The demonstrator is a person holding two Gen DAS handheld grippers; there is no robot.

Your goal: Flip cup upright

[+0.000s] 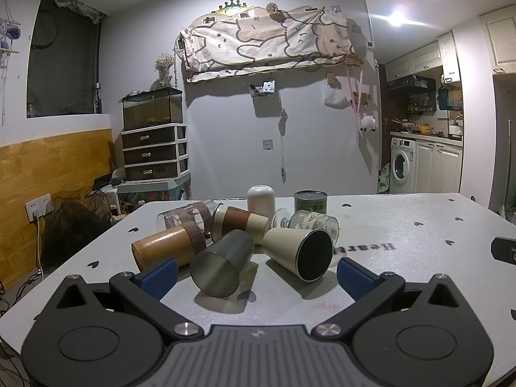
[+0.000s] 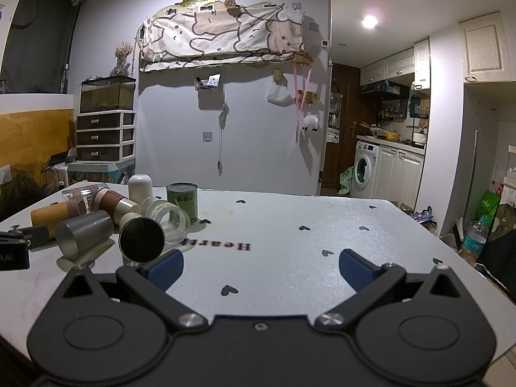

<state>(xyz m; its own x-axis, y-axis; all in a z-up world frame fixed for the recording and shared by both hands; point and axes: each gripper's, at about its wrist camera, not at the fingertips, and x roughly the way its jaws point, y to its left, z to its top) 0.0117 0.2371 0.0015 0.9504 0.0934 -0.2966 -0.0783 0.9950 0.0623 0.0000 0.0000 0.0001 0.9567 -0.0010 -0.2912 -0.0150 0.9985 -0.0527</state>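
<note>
Mostly toppled cups (image 1: 222, 266), visibly hollow.

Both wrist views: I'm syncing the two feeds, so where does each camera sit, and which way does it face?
Left wrist: on the left gripper, low over the table, facing the tipped cups; its open blue fingers bracket the steel cup and cream cup.
Right wrist: on the right gripper, open, facing bare table, cups at left.
Shared: cups, table, back wall.

A glass tank (image 1: 152, 108) sits atop a drawer unit (image 1: 154, 153); a washing machine (image 2: 365, 170) stands beside what may be a green bag (image 2: 346, 175).
</note>
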